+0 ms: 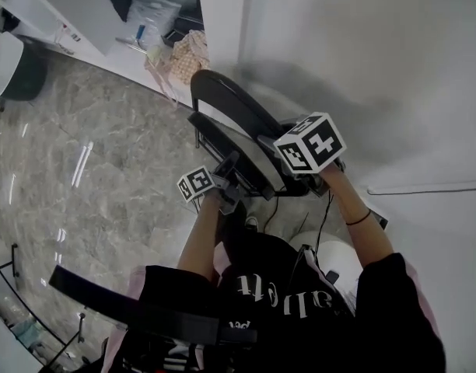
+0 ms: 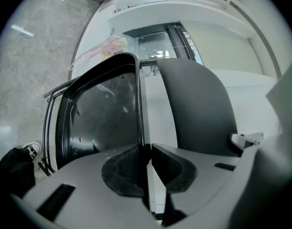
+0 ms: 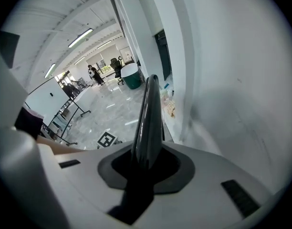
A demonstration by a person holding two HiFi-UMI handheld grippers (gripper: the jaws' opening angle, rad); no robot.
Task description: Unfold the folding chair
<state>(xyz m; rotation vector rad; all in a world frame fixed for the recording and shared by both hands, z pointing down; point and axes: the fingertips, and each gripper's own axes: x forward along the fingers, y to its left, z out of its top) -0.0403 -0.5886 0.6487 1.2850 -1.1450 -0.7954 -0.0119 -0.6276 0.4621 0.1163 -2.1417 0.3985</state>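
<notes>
A black folding chair (image 1: 236,123) stands partly folded beside a white wall, its curved backrest (image 1: 222,92) uppermost. My left gripper (image 1: 226,181) is shut on the thin front edge of the seat panel (image 2: 103,113); in the left gripper view the pads (image 2: 129,168) pinch that edge, with the backrest (image 2: 198,109) to its right. My right gripper (image 1: 275,144) is shut on the backrest's side edge (image 3: 148,113), and the black panel fills the gap between its pads (image 3: 170,166). The chair's legs are hidden below the seat.
A white wall (image 1: 362,61) runs close on the right of the chair. Grey marble floor (image 1: 98,169) spreads to the left. A patterned bag (image 1: 187,53) lies on a white ledge behind the chair. Far across the room stand people (image 3: 93,73) and a green bin (image 3: 132,78).
</notes>
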